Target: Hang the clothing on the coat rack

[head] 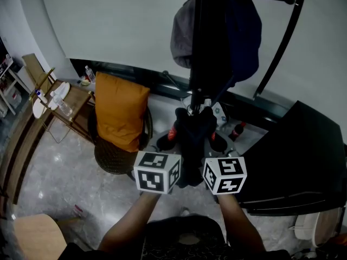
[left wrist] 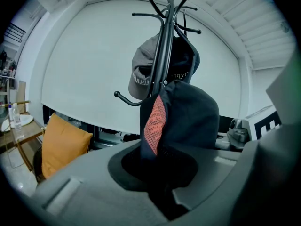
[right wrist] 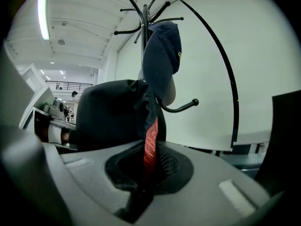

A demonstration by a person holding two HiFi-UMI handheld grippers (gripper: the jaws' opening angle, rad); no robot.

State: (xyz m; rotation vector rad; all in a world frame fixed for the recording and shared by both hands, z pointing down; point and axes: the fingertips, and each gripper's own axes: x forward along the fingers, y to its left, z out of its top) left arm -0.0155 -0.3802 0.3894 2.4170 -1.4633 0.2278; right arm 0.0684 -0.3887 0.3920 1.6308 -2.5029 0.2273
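Covering the jaw tips of both tools, a dark garment [head: 195, 131] with a red mesh lining hangs bunched between them, low against the coat rack [head: 209, 47] pole, so the rack's base is hidden in the head view. The left gripper [left wrist: 160, 192] is clenched on the fabric's folded edge, and the right gripper [right wrist: 141, 192] pinches the red-lined seam. From above, only their marker cubes [head: 157, 172] show clearly. A grey cap [left wrist: 141, 72] and a navy cap [right wrist: 162, 55] hang on upper hooks. A lower hook [left wrist: 124, 99] juts bare to the left, and another hook [right wrist: 183, 106] to the right. A curved black rod [head: 282, 42] arcs just right of the rack, above a black case [head: 298, 156]. An orange cushion [head: 119, 110] on a chair [head: 111, 158] sits to the left, with bare floor [head: 65, 167] beside it.
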